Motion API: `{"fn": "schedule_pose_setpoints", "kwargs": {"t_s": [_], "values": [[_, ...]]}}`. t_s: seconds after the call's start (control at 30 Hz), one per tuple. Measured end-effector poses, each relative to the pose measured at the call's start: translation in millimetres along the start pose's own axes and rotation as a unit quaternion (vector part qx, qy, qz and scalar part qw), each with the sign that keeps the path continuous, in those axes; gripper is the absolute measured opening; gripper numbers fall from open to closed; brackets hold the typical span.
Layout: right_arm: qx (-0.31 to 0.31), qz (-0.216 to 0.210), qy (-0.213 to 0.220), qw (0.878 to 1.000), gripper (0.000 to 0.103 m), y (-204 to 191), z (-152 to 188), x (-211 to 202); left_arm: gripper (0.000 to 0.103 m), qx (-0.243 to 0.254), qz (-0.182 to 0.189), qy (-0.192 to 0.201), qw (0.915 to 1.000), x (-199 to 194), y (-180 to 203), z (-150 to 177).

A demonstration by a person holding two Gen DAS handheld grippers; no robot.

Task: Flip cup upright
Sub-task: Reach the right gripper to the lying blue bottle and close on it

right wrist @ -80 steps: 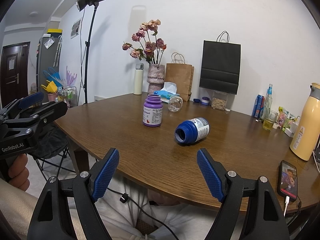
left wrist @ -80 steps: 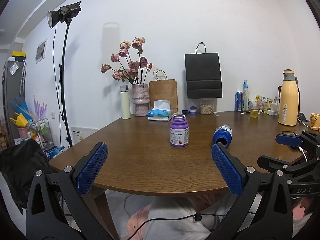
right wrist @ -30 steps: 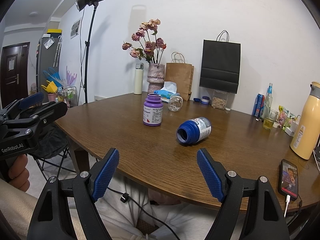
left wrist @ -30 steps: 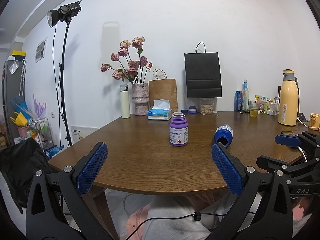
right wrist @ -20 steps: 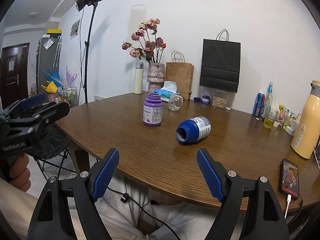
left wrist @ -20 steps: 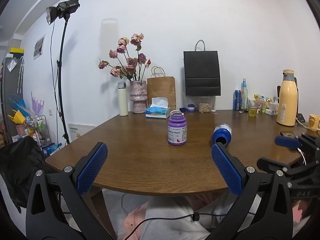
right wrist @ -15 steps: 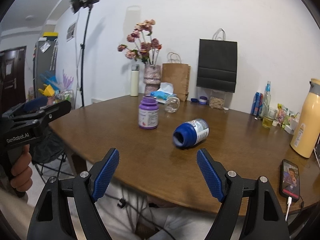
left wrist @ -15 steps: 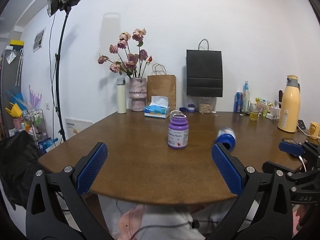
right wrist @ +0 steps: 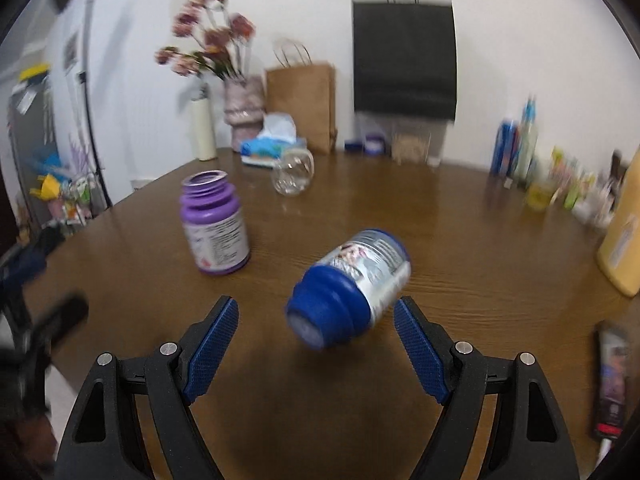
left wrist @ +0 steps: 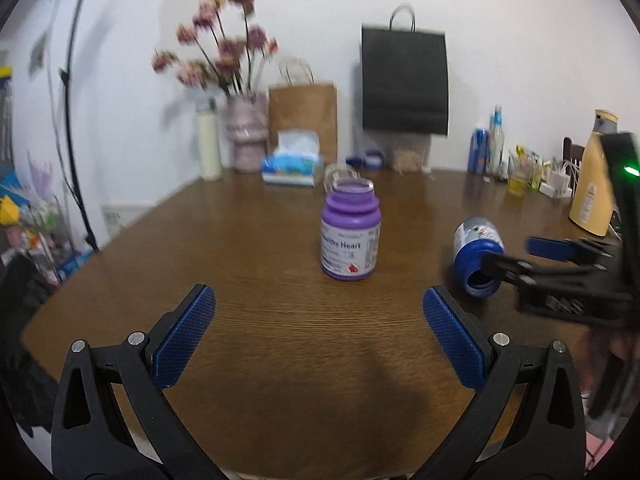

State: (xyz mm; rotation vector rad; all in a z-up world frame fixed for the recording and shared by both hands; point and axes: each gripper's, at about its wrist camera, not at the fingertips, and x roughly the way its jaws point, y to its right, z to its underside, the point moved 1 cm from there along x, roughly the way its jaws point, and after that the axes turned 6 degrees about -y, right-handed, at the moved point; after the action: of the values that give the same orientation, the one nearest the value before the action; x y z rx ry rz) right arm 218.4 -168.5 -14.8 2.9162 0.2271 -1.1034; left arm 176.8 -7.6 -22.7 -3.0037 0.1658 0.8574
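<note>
Brown wooden desk [right wrist: 460,216] carries the blue cup [right wrist: 350,286] lying on its side, mouth toward the right tool [right wrist: 316,330], whose jaws gape apart around it; being round, it may roll away if nudged off-centre.

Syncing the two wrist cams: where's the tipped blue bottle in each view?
Left wrist: blue bottle right of centre, on its side, partly behind the right gripper.
Right wrist: blue bottle low centre, ahead of the open jaws.
Shared landmark: upright purple bottle, to its left.
</note>
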Motion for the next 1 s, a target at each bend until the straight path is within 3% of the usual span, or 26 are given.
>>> {"fn": "schedule_pose_setpoints", "kwargs": {"t_s": [0.1, 0.17, 0.23, 0.37, 0.5, 0.6, 0.63, 0.7, 0.77, 0.9, 1.0], "values": [[0.000, 0.020, -0.043, 0.999, 0.085, 6, -20, 38, 0.103, -0.006, 0.008, -0.031, 0.9995, 20, -3, -10], [0.017, 0.012, -0.069, 0.997, 0.081, 11, -29, 59, 0.103, -0.010, 0.009, -0.035, 0.9993, 28, -6, -16], [0.024, -0.006, -0.080, 0.996, 0.074, 15, -30, 69, 0.103, -0.012, 0.012, -0.036, 0.9992, 31, -8, -19], [-0.009, -0.018, -0.093, 0.995, 0.073, 8, -32, 71, 0.103, -0.016, 0.028, -0.051, 0.9982, 43, -7, -28], [-0.088, -0.116, -0.099, 0.984, 0.073, -12, -9, 43, 0.102, -0.012, 0.052, -0.080, 0.9954, 47, 5, -27], [-0.149, -0.204, -0.091, 0.963, 0.073, -29, 22, 9, 0.101, -0.001, 0.092, -0.093, 0.9914, 45, 21, -27], [-0.162, -0.229, -0.093, 0.955, 0.073, -35, 30, 1, 0.097, 0.001, 0.106, -0.101, 0.9892, 46, 28, -29], [-0.190, -0.236, -0.085, 0.949, 0.073, -47, 39, -10, 0.081, 0.011, 0.129, -0.132, 0.9828, 52, 47, -31], [-0.205, -0.234, -0.074, 0.948, 0.073, -51, 43, -14, 0.055, 0.027, 0.125, -0.156, 0.9795, 60, 60, -31], [-0.193, -0.247, -0.072, 0.947, 0.074, -36, 42, -12, 0.051, 0.031, 0.093, -0.159, 0.9823, 65, 67, -30], [-0.192, -0.204, -0.069, 0.957, 0.074, -23, 39, -8, 0.051, 0.010, 0.065, -0.155, 0.9857, 67, 57, -34]]}}
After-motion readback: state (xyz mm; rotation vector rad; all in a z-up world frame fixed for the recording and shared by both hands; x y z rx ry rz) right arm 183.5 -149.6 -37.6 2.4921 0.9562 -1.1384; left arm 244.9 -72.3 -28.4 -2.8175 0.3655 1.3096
